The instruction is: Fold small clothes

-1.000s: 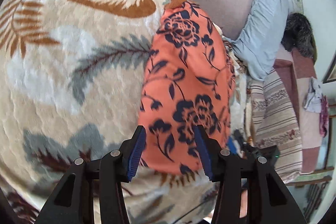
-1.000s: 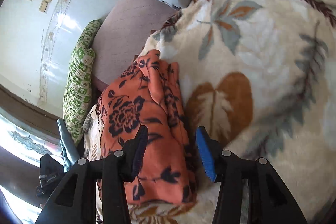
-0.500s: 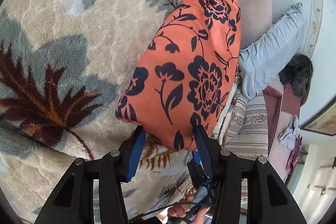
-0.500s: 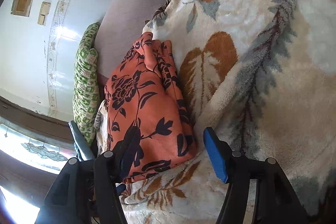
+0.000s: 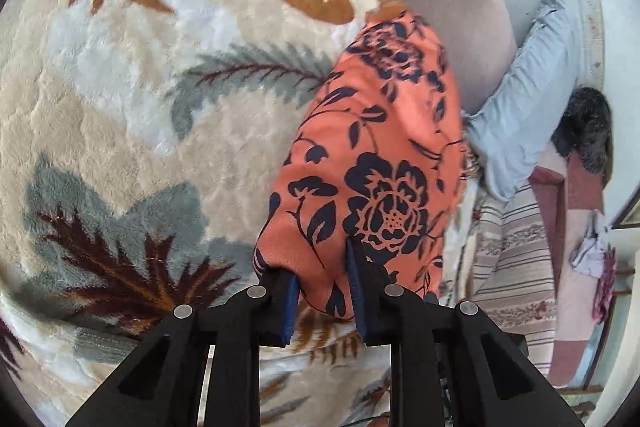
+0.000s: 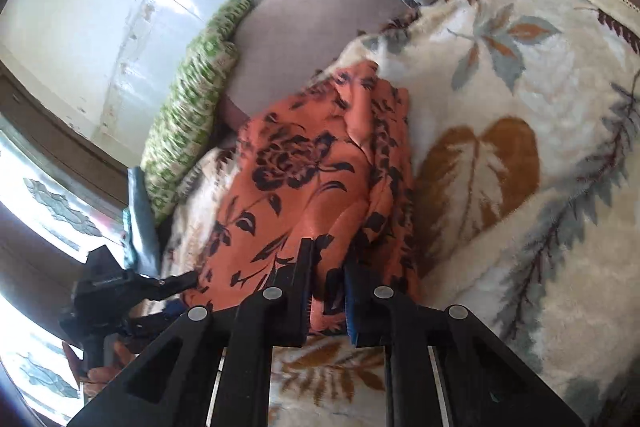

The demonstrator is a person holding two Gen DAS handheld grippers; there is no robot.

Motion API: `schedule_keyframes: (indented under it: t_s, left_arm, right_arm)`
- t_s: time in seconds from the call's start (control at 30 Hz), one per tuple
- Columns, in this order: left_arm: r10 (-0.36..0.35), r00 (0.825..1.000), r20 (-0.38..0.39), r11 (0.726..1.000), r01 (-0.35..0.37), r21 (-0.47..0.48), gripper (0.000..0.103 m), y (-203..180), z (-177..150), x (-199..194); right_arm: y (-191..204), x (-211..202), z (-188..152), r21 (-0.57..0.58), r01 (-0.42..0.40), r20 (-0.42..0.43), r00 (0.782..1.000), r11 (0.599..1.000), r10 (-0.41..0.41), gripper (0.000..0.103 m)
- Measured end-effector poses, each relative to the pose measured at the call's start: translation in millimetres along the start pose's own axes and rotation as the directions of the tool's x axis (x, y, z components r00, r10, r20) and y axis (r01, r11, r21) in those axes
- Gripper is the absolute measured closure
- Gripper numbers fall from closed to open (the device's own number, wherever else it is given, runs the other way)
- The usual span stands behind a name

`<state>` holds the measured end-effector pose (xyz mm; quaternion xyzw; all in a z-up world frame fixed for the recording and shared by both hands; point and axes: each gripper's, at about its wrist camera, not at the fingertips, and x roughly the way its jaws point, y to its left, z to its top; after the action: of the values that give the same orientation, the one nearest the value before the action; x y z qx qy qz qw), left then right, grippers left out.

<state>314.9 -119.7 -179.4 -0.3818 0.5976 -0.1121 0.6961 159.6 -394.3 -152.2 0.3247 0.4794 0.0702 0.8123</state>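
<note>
**Both grippers pinched the near edge of the orange garment**

We saw the orange garment [image 5: 376, 163], a thin, soft cloth printed with dark navy roses and leaves, lying folded into a long, narrow shape on the plush blanket [image 5: 120, 107]. Its far end bunched into loose creases in the right wrist view [image 6: 320, 163].

Our left gripper [image 5: 324, 291] had just been closing, and its blue-padded fingers [image 5: 354, 279] pressed on the garment's near hem. Our right gripper [image 6: 326, 291] had likewise just been closing, its fingers narrow on the neighbouring corner; motion blur there made the exact contact a little uncertain.

The blanket was deep-piled and cream, with brown, rust and grey-green leaves. Beyond it lay a mauve sheet [image 6: 304, 39], a pale blue pillow [image 5: 520, 99] and a green-and-white patterned cushion [image 6: 192, 99].
</note>
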Motion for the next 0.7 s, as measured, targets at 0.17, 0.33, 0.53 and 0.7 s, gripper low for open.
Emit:
schedule_keyframes:
  t_s: [0.17,0.33,0.53,0.7]
  left_arm:
    - [-0.047,0.998,-0.036,0.998,0.046,-0.035,0.080,11.5,1.1,3.4]
    - [-0.154,0.985,-0.075,0.985,0.159,0.068,0.079,-0.7,-2.8,-21.7]
    - [-0.201,0.980,0.003,0.969,0.199,0.144,0.062,-18.4,12.3,-44.8]
    - [-0.192,0.981,-0.037,0.966,0.196,0.166,0.061,-22.2,19.0,-22.7]
  right_arm:
    - [-6.8,-4.5,0.0,0.032,-0.047,-0.005,0.999,0.998,0.048,0.086]
    - [-8.6,-28.8,25.9,0.077,-0.098,0.127,0.988,0.992,0.087,0.068]
    - [45.2,-3.0,84.3,-0.016,-0.137,0.076,0.987,0.990,0.138,0.060]
    - [126.7,53.4,126.9,-0.193,-0.233,-0.063,0.972,0.953,0.225,0.046]
